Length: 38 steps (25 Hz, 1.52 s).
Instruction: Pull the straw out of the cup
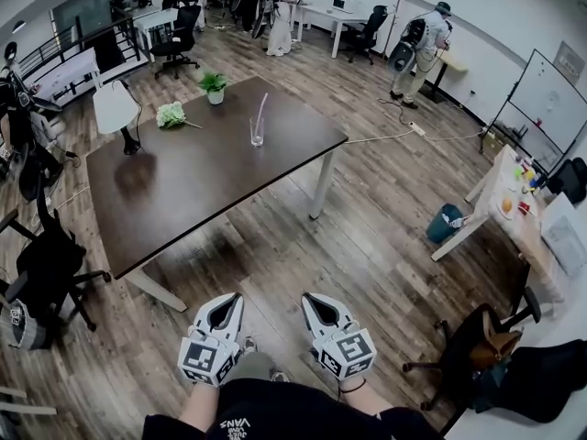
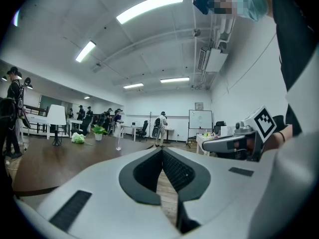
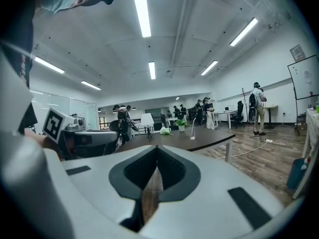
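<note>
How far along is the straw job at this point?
Done: nothing; the straw stands in the cup on the table. In hand: nothing; the left claw and right claw are shut and empty, low by the person's body, apart from the table. Remaining: reach the cup, grip the straw, pull it out.

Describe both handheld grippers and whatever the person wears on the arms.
The left gripper and right gripper match: white, wedge-shaped shells tapering to the tips, with dark grey ribbed pads lining a teardrop opening. Each carries a white cube printed with black square markers. The person wears a black top with white lettering and a dark band on the right wrist.
</note>
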Each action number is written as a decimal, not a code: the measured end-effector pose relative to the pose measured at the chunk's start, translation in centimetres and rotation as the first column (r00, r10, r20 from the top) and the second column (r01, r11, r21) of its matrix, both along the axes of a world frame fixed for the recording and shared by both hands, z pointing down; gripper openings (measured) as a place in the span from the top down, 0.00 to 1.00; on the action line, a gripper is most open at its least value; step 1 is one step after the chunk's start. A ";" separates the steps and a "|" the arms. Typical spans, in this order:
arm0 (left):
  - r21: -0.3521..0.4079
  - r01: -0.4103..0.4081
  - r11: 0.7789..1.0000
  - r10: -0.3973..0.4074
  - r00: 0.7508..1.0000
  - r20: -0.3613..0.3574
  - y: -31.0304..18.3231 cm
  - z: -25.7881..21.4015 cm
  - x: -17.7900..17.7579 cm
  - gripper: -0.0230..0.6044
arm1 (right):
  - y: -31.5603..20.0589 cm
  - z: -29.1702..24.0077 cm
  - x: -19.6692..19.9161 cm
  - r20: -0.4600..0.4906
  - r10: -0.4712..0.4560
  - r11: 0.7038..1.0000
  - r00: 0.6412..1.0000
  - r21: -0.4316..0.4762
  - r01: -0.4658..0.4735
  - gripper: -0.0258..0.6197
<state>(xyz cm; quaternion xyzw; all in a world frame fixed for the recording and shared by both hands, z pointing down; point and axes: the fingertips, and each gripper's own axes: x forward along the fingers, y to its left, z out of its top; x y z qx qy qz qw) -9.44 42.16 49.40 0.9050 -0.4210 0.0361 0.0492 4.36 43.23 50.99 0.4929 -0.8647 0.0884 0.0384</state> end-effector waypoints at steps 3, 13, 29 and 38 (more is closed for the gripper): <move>-0.008 -0.006 1.000 0.006 1.000 -0.002 -2.1 0.3 -0.1 0.95 | -2.0 0.2 -0.1 0.000 0.011 1.000 1.000 -0.002 -0.011 0.93; -0.009 -0.065 0.998 0.065 0.998 -0.012 -11.0 -0.5 -2.0 0.95 | -10.5 -0.9 -2.2 -0.003 0.067 0.998 0.998 0.005 -0.067 0.93; -0.014 -0.097 0.995 0.097 0.995 -0.014 -21.2 0.3 -3.8 0.95 | -20.4 -0.5 -3.7 -0.005 0.114 0.993 0.993 0.000 -0.114 0.93; -0.024 -0.049 0.999 0.049 0.999 -0.011 -27.9 0.3 -2.3 0.95 | -27.5 -0.4 -2.1 -0.001 0.074 0.997 0.997 -0.006 -0.074 0.93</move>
